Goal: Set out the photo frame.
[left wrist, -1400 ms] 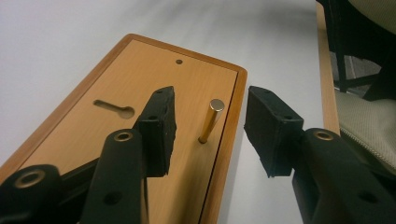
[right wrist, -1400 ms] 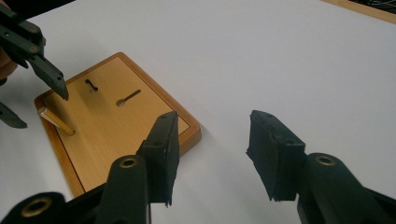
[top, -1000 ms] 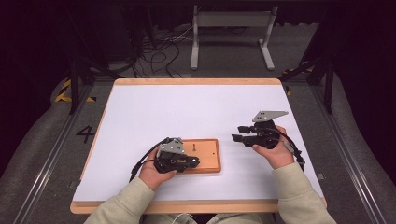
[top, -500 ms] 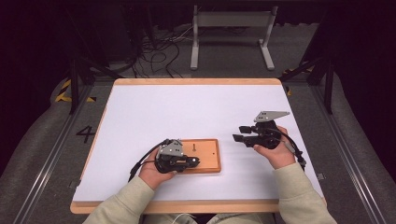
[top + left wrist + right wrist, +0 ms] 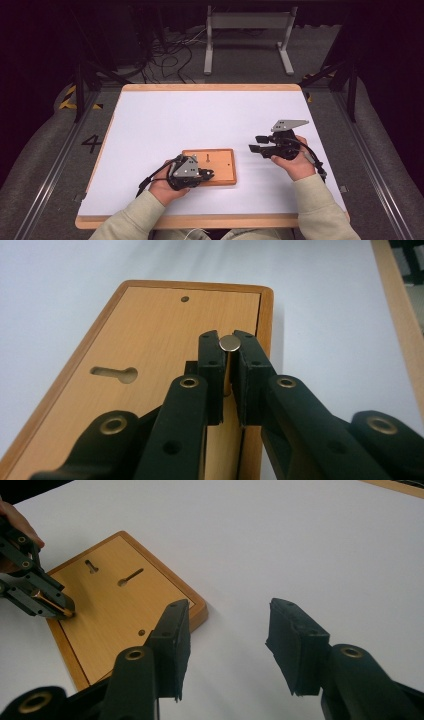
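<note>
The left gripper sits over the near-left part of the board, jaws closed on a small brass pin with a flat silver end; against the frames from a second ago nothing has visibly shifted, so I judge the hand is pausing mid-placement, pin not yet released. Ahead of those jaws, the left gripper view shows a keyhole slot and a small hole, too small to read from above. The right gripper hovers over bare table right of the board, jaws wide apart and empty; its view shows the pin's brass shaft.
</note>
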`<state>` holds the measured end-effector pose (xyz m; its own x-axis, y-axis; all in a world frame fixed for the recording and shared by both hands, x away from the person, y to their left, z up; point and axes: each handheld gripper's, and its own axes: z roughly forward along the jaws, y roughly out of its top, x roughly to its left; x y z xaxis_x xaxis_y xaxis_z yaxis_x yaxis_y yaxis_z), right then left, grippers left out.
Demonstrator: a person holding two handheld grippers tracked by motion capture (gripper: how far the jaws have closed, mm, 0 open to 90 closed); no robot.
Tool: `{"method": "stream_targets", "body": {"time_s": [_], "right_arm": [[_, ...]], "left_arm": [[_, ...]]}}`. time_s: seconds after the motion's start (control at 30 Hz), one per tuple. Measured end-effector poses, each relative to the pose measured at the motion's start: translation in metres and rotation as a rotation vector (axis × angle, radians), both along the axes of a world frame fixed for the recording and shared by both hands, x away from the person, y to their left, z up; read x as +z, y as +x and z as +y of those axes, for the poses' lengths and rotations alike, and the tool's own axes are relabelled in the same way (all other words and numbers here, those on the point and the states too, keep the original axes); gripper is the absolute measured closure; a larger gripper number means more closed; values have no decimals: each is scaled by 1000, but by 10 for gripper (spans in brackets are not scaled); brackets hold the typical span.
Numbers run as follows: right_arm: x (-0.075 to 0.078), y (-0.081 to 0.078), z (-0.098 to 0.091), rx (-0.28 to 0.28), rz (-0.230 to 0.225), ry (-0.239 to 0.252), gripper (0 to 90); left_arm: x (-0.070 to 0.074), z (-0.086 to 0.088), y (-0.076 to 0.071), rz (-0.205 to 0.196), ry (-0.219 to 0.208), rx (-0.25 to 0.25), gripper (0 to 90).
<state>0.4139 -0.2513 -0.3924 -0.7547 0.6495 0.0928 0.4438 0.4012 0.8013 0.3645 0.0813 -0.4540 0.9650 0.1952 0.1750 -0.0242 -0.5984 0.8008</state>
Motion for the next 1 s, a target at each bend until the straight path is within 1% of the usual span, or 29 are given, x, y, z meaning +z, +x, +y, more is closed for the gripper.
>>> {"method": "stream_targets", "body": {"time_s": [0.07, 0.17, 0.27, 0.37, 0.4, 0.5, 0.63, 0.7, 0.73, 0.8, 0.87, 0.9, 0.93, 1.0], "right_arm": [[0, 0, 1, 3, -3, 2, 519], [1, 0, 4, 10, -6, 0, 511], [1, 0, 6, 15, -5, -7, 506], [2, 0, 9, 25, -4, -6, 503], [2, 0, 10, 25, -4, -4, 501], [3, 0, 14, 36, 14, 4, 493], [3, -2, 20, 36, 38, 24, 449], [4, -4, 23, 45, 53, 41, 407], [4, -4, 25, 48, 61, 44, 391], [4, -4, 27, 54, 64, 47, 376], [3, -4, 33, 59, 92, 60, 331], [3, -4, 33, 59, 92, 60, 331], [2, -3, 38, 61, 111, 69, 307], [1, -3, 39, 64, 117, 72, 298]], "left_arm": [[0, -1, -4, -62, 23, -13, 823], [0, -1, -6, -94, 27, -20, 824], [-1, -1, -8, -117, 32, -24, 824], [-2, -1, -13, -158, 31, -38, 830], [-2, -1, -15, -179, 42, -42, 833], [-2, -2, -19, -225, 61, -55, 837], [-2, -2, -22, -248, 68, -62, 840], [-2, -3, -26, -276, 85, -63, 840], [-2, -3, -26, -276, 85, -63, 841], [-2, -4, -28, -290, 94, -64, 841], [-2, -4, -30, -297, 97, -62, 841], [-3, -4, -30, -297, 96, -62, 841], [-3, -4, -32, -307, 99, -64, 841], [-4, -4, -33, -314, 104, -62, 841]]}}
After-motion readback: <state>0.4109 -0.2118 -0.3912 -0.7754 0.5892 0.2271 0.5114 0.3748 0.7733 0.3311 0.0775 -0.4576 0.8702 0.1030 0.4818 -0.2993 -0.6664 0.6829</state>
